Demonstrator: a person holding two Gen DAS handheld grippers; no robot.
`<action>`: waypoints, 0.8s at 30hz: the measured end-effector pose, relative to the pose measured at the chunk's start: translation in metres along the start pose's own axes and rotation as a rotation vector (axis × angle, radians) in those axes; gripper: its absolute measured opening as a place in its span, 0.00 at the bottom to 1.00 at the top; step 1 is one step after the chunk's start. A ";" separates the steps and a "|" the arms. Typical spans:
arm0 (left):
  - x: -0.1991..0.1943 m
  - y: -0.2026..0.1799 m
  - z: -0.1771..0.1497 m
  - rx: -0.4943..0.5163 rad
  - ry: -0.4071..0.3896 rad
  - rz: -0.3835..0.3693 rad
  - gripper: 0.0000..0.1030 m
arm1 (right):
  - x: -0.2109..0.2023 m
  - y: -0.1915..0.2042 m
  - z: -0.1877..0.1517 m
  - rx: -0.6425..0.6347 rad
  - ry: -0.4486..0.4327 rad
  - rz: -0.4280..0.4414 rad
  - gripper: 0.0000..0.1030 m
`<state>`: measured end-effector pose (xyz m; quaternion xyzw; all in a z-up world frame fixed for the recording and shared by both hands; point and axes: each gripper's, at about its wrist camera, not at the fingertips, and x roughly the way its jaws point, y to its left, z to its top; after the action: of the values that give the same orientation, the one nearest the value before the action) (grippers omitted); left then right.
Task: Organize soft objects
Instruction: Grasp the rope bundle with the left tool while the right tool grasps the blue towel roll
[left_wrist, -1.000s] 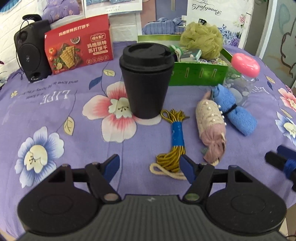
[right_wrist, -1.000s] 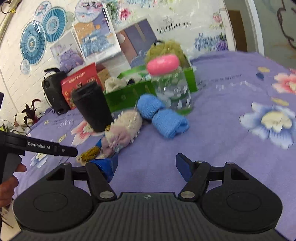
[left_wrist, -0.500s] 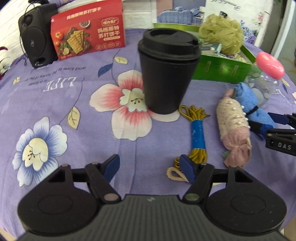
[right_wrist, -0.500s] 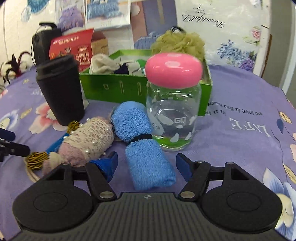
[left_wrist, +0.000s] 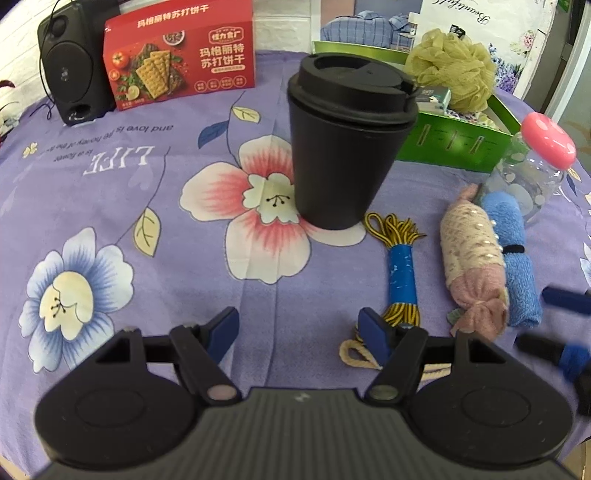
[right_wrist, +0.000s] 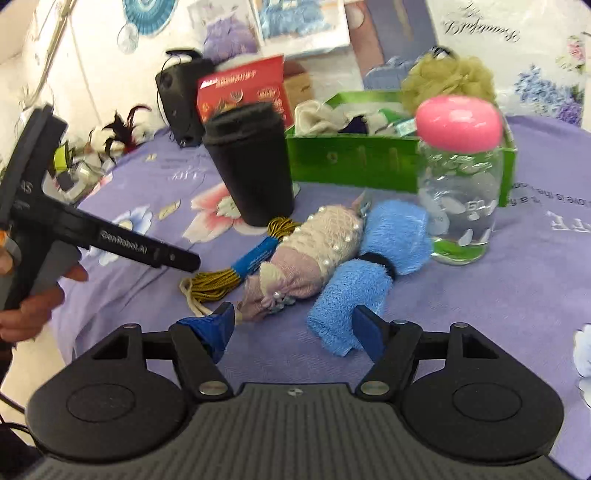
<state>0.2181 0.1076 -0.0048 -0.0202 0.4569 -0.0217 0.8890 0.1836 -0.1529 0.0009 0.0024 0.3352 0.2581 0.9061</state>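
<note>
A rolled blue towel (right_wrist: 369, 269) tied with a black band lies on the purple floral cloth, next to a pink and cream beaded pouch (right_wrist: 314, 262) and a yellow cord bundle (right_wrist: 236, 269) with a blue wrap. My right gripper (right_wrist: 295, 332) is open, close in front of the towel's near end and the pouch. My left gripper (left_wrist: 299, 332) is open and empty over the cloth, left of the cord bundle (left_wrist: 400, 269), pouch (left_wrist: 472, 258) and towel (left_wrist: 517, 273). A green box (right_wrist: 354, 162) behind holds soft items, with an olive mesh sponge (right_wrist: 447, 81).
A black lidded cup (left_wrist: 347, 147) stands mid-table. A clear jar with a pink lid (right_wrist: 460, 177) stands by the towel. A red cracker box (left_wrist: 177, 55) and a black speaker (left_wrist: 70, 66) stand at the back. The table's edge is near on the left in the right wrist view.
My right gripper has swung in and come down close to the towel and pouch. My left gripper has drawn slightly nearer the cup. Both stay open.
</note>
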 end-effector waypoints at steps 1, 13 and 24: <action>-0.001 -0.001 0.000 0.004 -0.004 -0.003 0.68 | -0.002 -0.002 0.001 0.004 -0.015 -0.038 0.55; -0.004 -0.005 -0.001 0.010 0.000 -0.030 0.68 | 0.067 -0.032 0.025 0.108 0.030 -0.283 0.55; -0.003 -0.005 0.001 0.018 -0.010 -0.049 0.68 | -0.032 -0.084 -0.022 0.347 -0.107 -0.494 0.57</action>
<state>0.2171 0.1029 -0.0013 -0.0234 0.4517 -0.0476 0.8906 0.1888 -0.2449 -0.0114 0.0890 0.3166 -0.0316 0.9438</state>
